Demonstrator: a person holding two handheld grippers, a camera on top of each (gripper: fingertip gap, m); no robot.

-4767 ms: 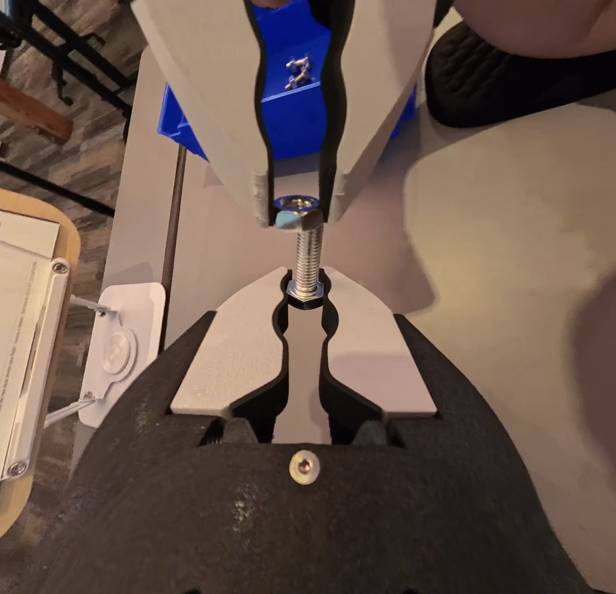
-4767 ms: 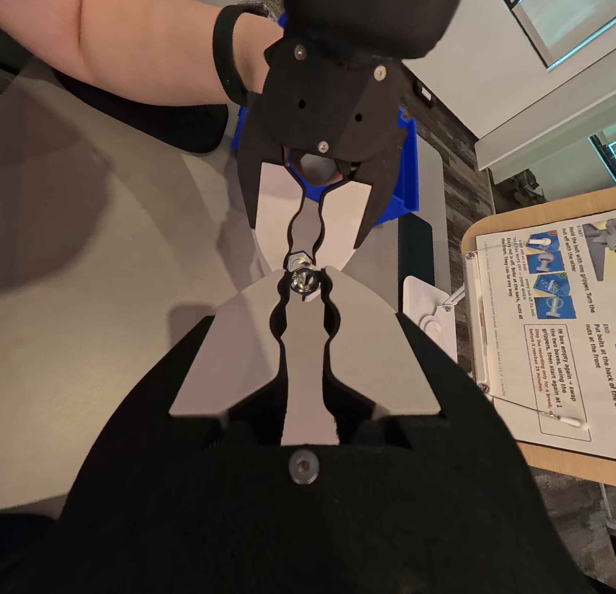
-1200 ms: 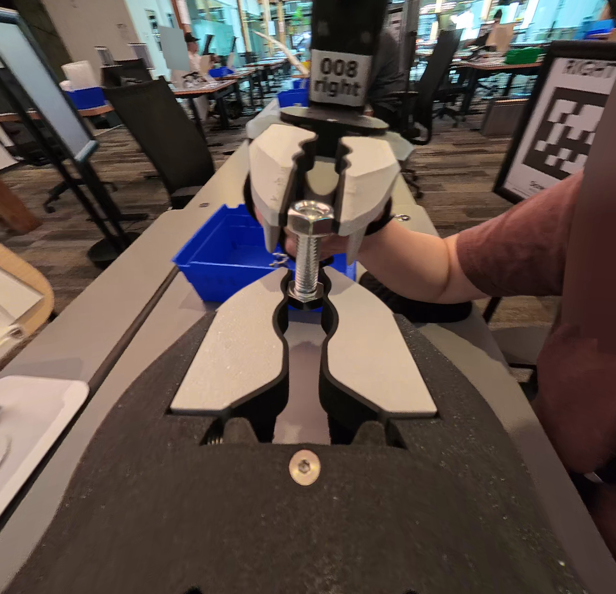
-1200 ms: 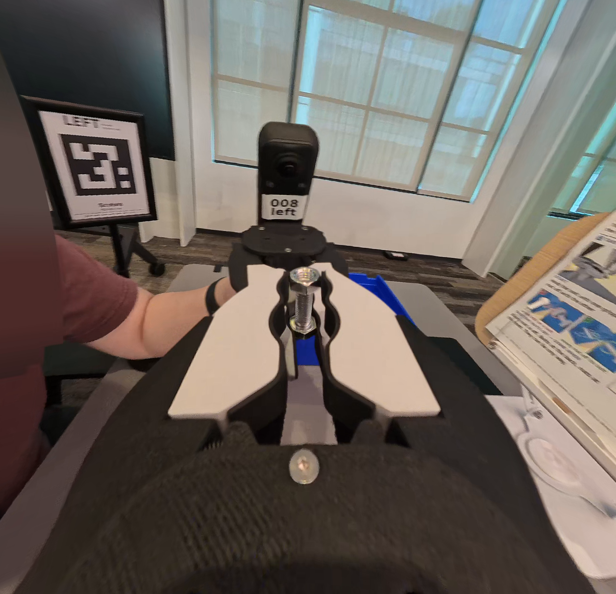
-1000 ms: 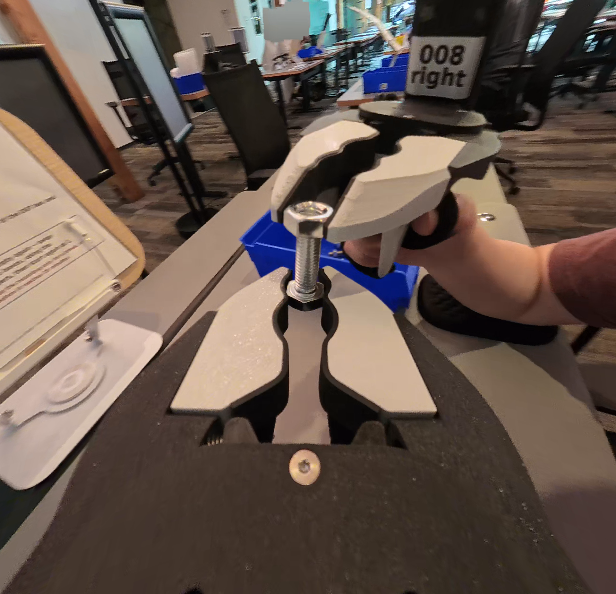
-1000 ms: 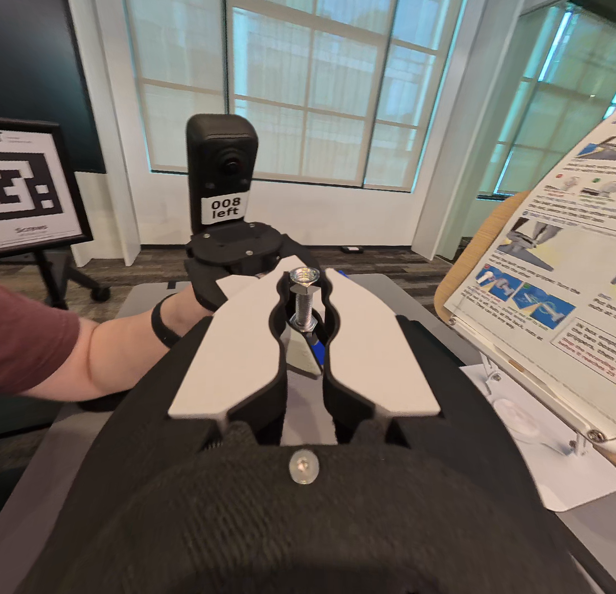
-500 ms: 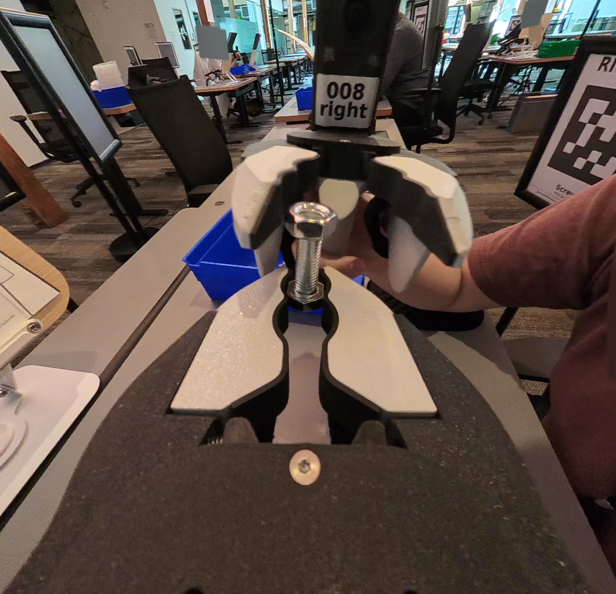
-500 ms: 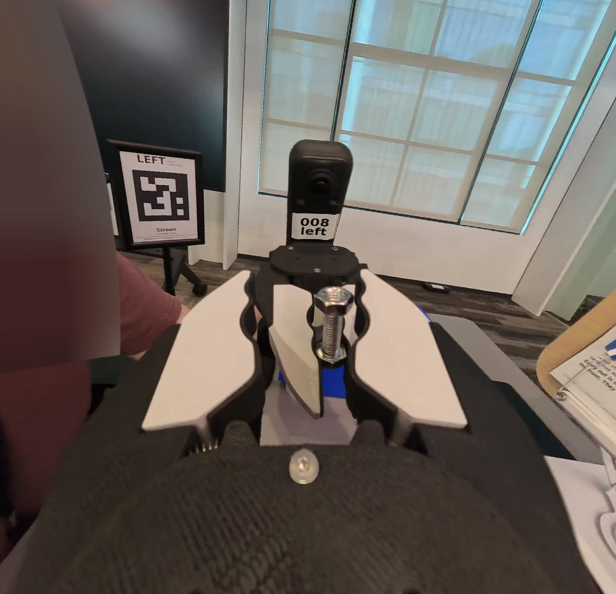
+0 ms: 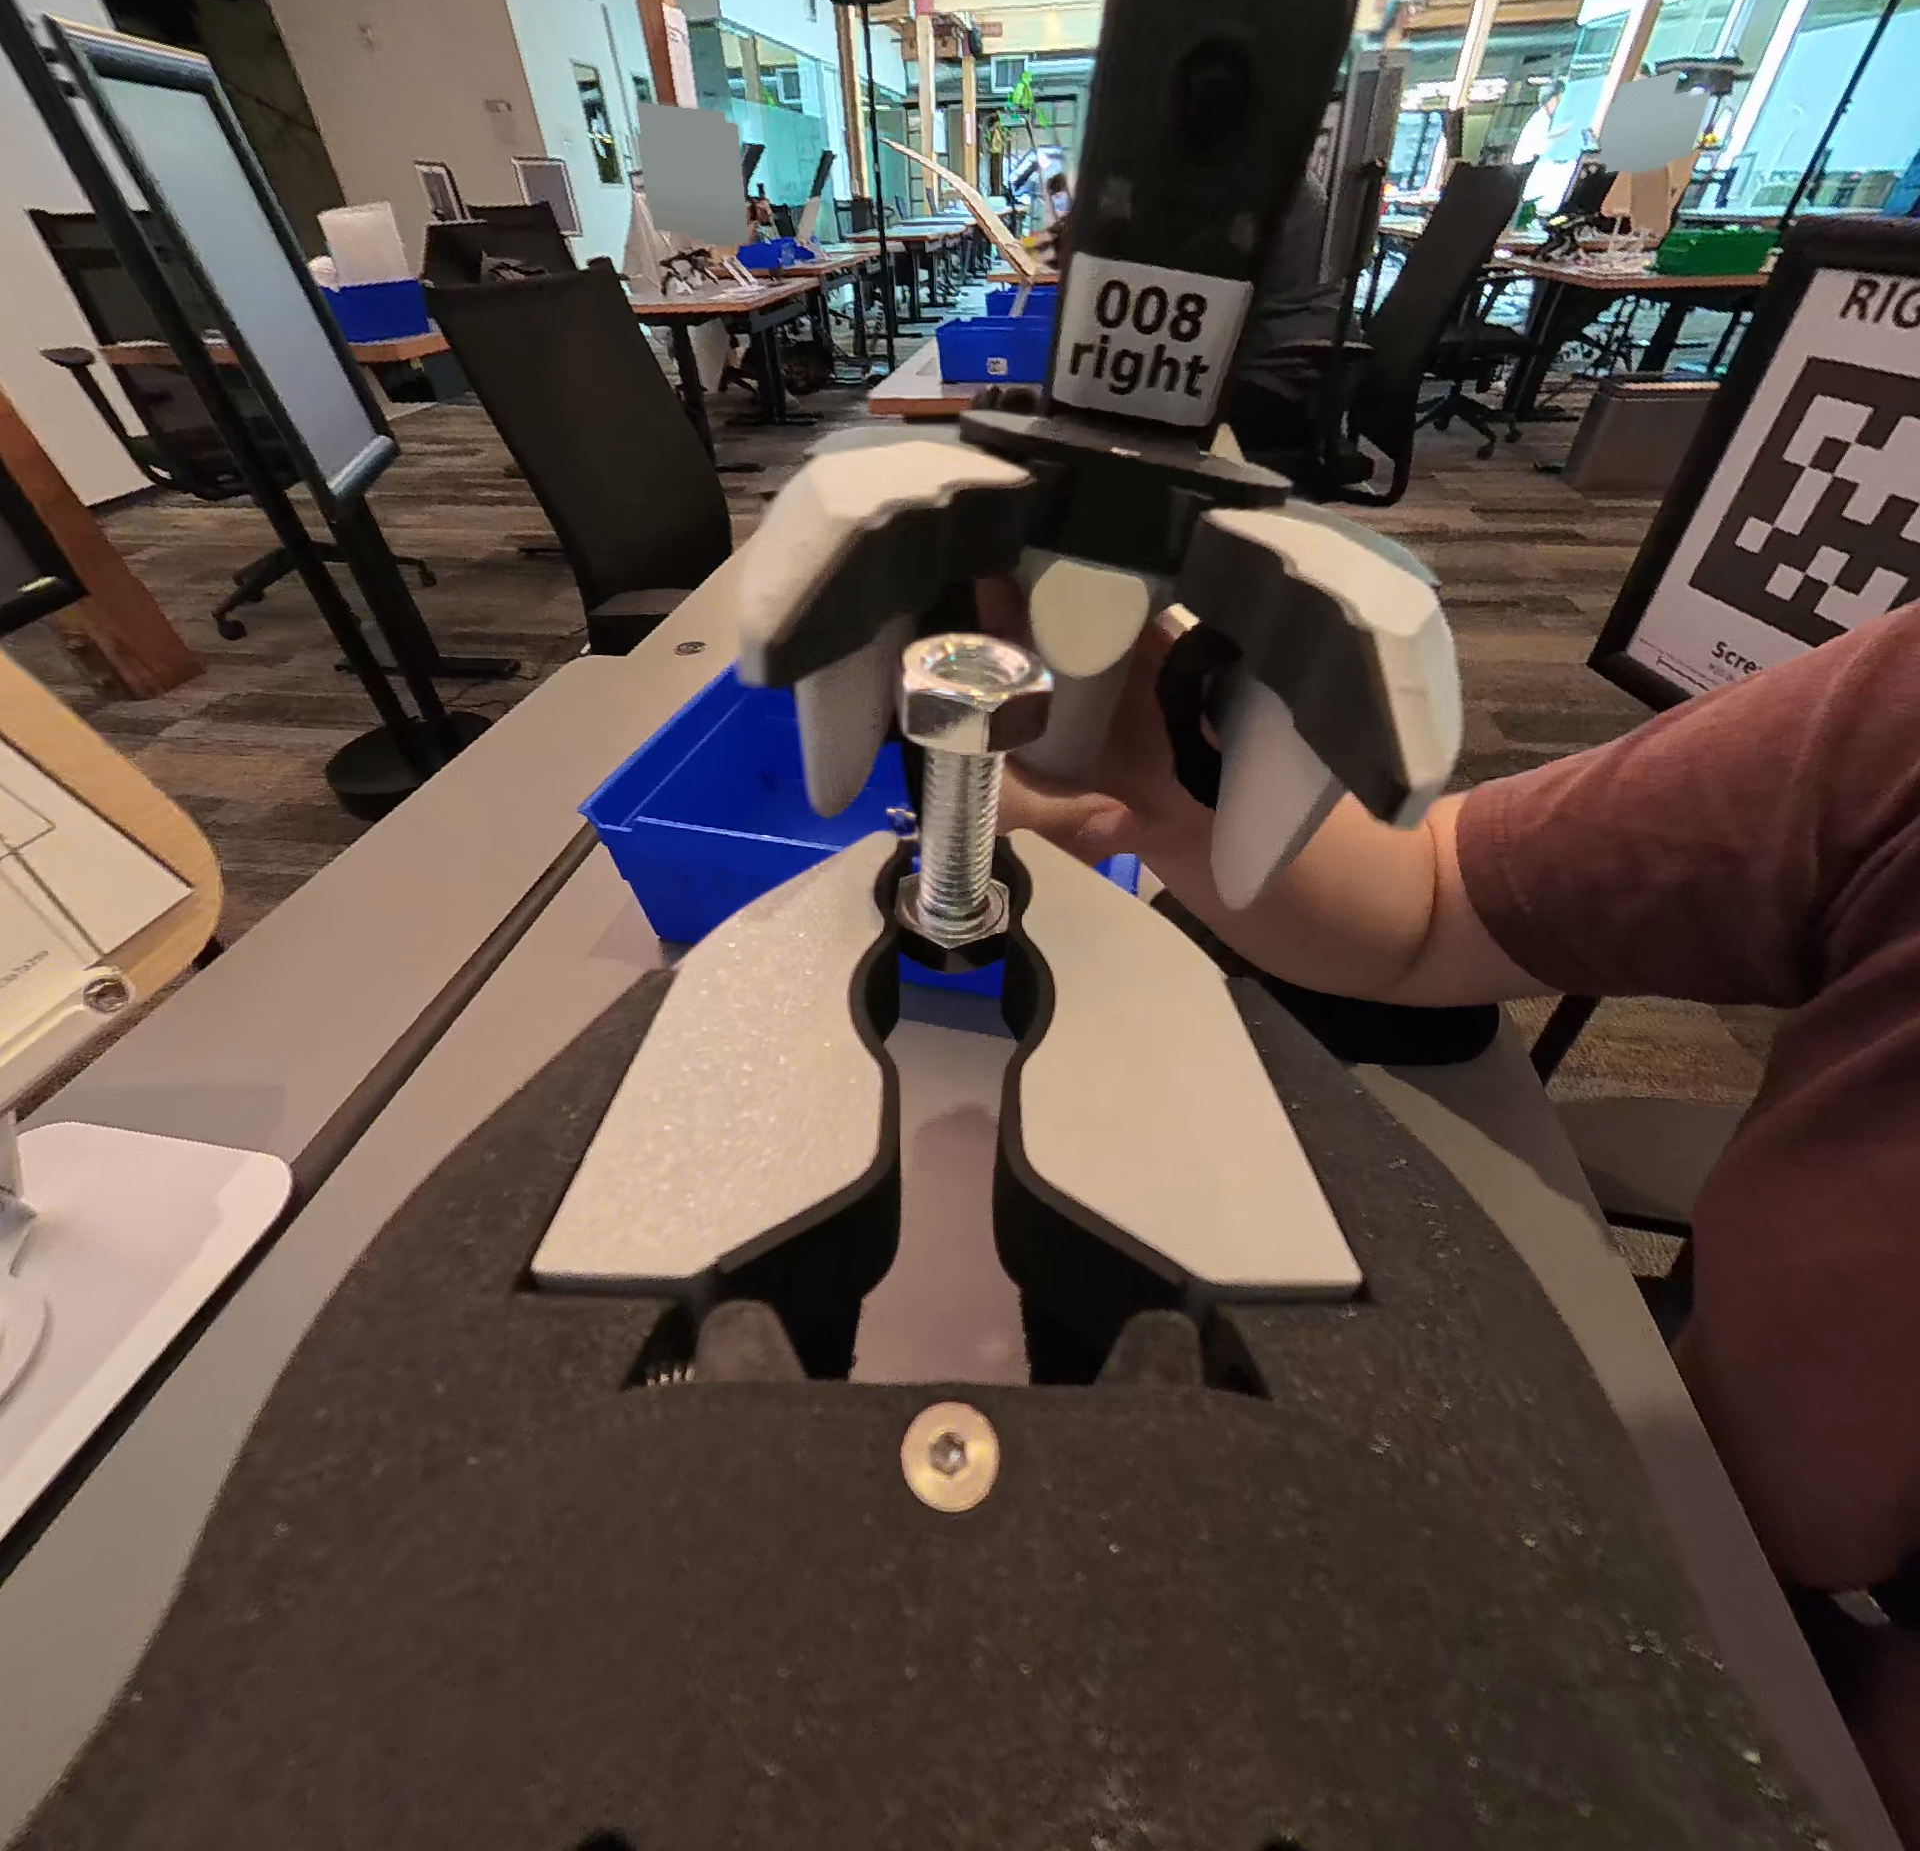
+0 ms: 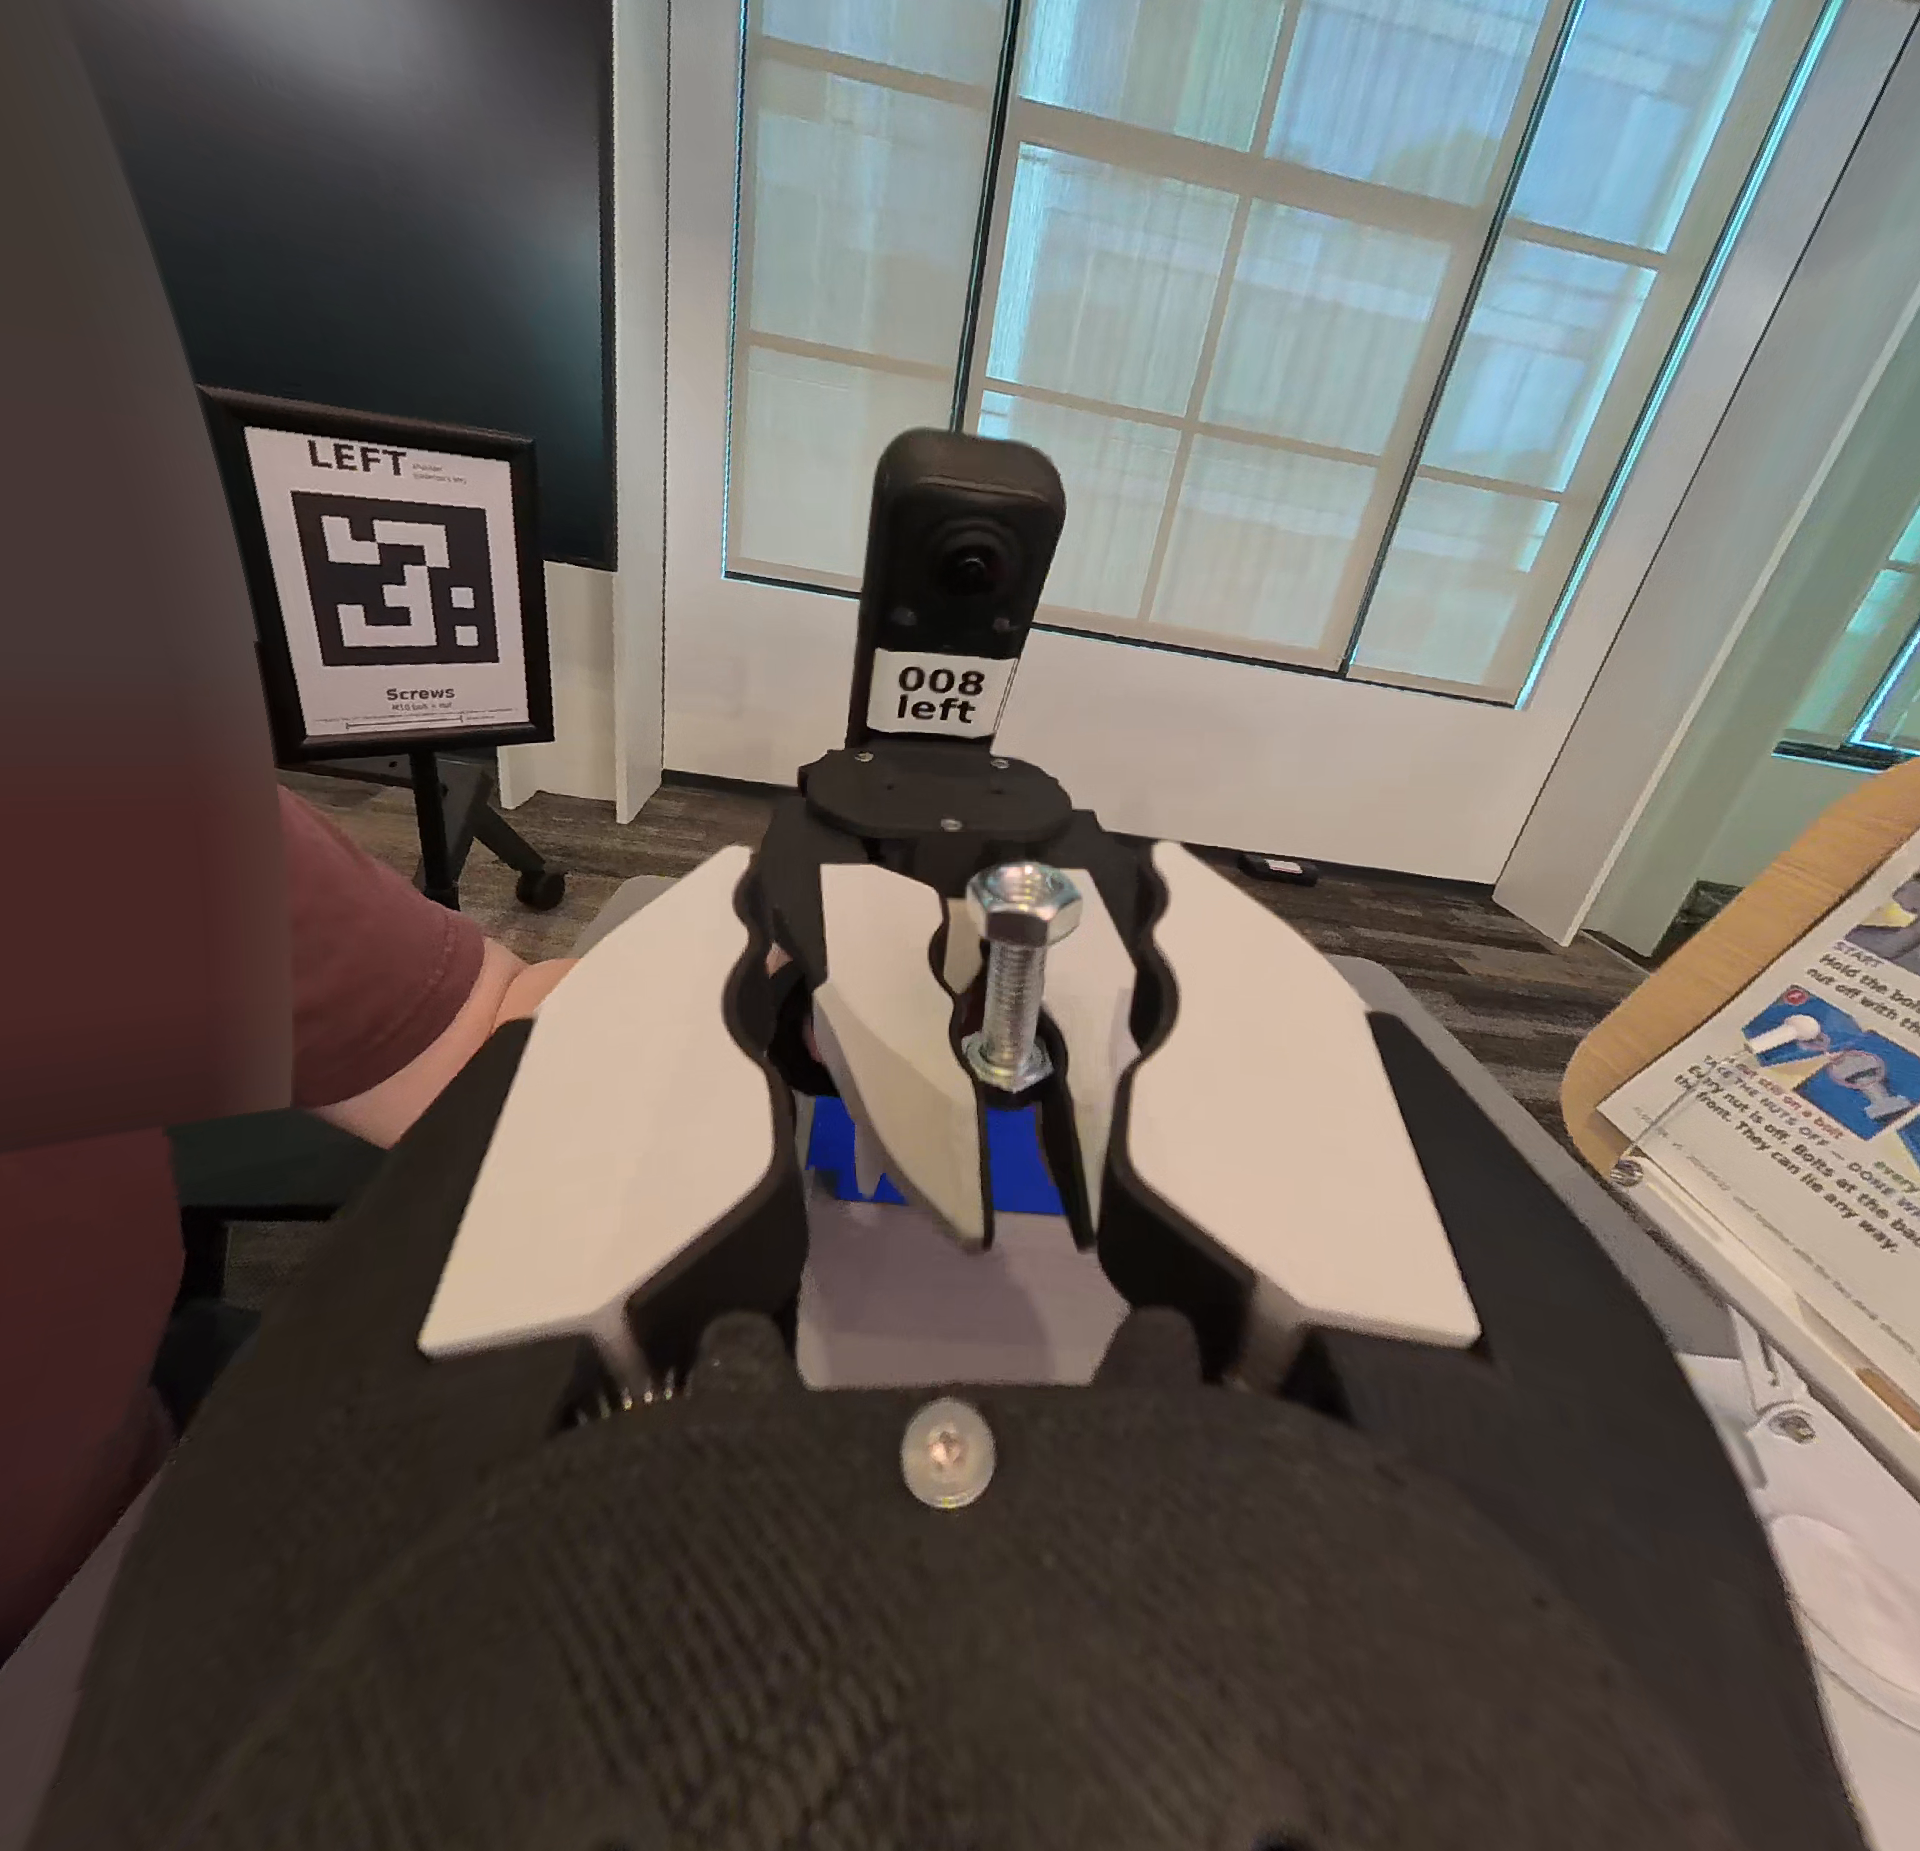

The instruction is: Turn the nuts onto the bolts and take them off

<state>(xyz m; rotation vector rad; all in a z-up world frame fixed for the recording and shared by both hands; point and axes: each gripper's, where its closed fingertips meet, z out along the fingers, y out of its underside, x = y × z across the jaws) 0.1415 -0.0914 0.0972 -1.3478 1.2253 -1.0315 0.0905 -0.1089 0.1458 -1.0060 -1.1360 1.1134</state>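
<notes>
A silver bolt (image 9: pixel 954 825) stands upright with its hex head (image 9: pixel 971 702) on top and a nut (image 9: pixel 951 913) near its lower end. My left gripper (image 9: pixel 951 866) is shut on the nut and holds the bolt above the table. My right gripper (image 9: pixel 1039 814) faces it, open, with its fingers spread to either side of the bolt head and not touching it. In the right wrist view the bolt (image 10: pixel 1010 991) stands between my right gripper's (image 10: pixel 951 928) wide-apart fingers, and the left gripper (image 10: pixel 1023 1157) pinches the nut (image 10: pixel 1003 1061).
A blue bin (image 9: pixel 727 825) sits on the grey table (image 9: pixel 416 918) right behind the bolt. An instruction sheet on a wooden board (image 10: pixel 1787 1053) stands at one side on a white base (image 9: pixel 125 1261). Framed marker signs (image 9: pixel 1808 492) (image 10: pixel 395 575) stand beyond the table. About 6 centimeters separates my left fingertips from my right.
My right gripper has let go of the bolt head and opened wide. It has swung round to face the left gripper head-on. The left gripper still holds the nut.
</notes>
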